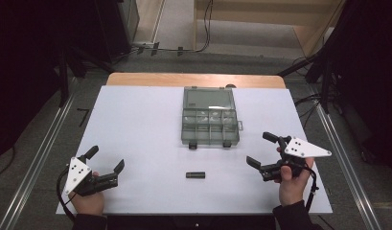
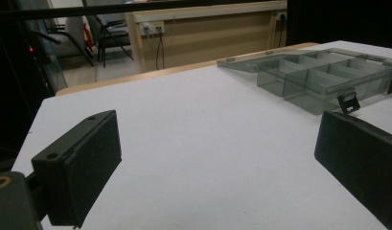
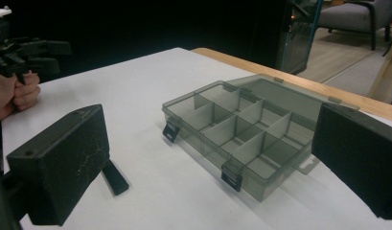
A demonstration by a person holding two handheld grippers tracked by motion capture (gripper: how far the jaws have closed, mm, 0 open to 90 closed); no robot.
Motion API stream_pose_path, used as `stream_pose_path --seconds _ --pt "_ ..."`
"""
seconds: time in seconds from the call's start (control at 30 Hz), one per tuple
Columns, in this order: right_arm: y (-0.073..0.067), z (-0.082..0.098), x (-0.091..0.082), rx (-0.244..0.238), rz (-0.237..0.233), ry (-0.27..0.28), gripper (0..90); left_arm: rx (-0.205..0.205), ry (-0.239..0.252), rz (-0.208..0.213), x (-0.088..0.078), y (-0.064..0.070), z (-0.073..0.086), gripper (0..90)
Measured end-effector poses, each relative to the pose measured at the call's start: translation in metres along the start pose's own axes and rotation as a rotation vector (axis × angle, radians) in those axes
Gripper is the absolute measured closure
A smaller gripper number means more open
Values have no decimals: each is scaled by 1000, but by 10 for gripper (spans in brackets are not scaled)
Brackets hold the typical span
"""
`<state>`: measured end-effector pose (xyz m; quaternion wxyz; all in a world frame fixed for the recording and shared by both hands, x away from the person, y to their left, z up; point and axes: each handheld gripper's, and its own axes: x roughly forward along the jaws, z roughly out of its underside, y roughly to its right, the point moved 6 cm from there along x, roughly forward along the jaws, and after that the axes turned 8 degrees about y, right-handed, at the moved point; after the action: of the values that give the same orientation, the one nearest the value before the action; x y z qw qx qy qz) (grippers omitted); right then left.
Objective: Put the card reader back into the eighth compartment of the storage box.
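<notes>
Both sets of jaws spread wide, holding nothing. Best to bring right gripper (image 1: pixel 260 152) slowly over small black bar (image 1: pixel 195 175), then squeeze, near clear grey plastic box with little sections (image 1: pixel 210 125).

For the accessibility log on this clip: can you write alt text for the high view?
An open, smoke-grey clear plastic compartment box sits mid-table on a white tabletop, with a small black bar-shaped object lying nearer the person. A hand-held claw, left and right, rests open at each near corner.

1. Left gripper (image 1: pixel 106 164): black two-jaw frame, flat rectangular pads, grey three-cornered plate with dark holes, black cable.
2. Right gripper (image 1: pixel 261 149): same build.
3. Sleeves (image 1: pixel 295 216): dark.
</notes>
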<state>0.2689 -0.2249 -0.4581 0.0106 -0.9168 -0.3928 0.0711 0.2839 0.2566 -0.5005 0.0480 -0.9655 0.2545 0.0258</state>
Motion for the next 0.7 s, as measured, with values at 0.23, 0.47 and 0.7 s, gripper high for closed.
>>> stream_pose_path --seconds 0.23,0.47,0.7 --pt "-7 -5 15 -7 -47 -17 0 -1 -1 1 0 0 0 23" --pt "-18 -8 32 -19 -100 -36 0 0 1 2 0 0 0 23" --pt "-26 -9 45 -25 -139 -56 0 -1 -1 1 0 0 0 23"
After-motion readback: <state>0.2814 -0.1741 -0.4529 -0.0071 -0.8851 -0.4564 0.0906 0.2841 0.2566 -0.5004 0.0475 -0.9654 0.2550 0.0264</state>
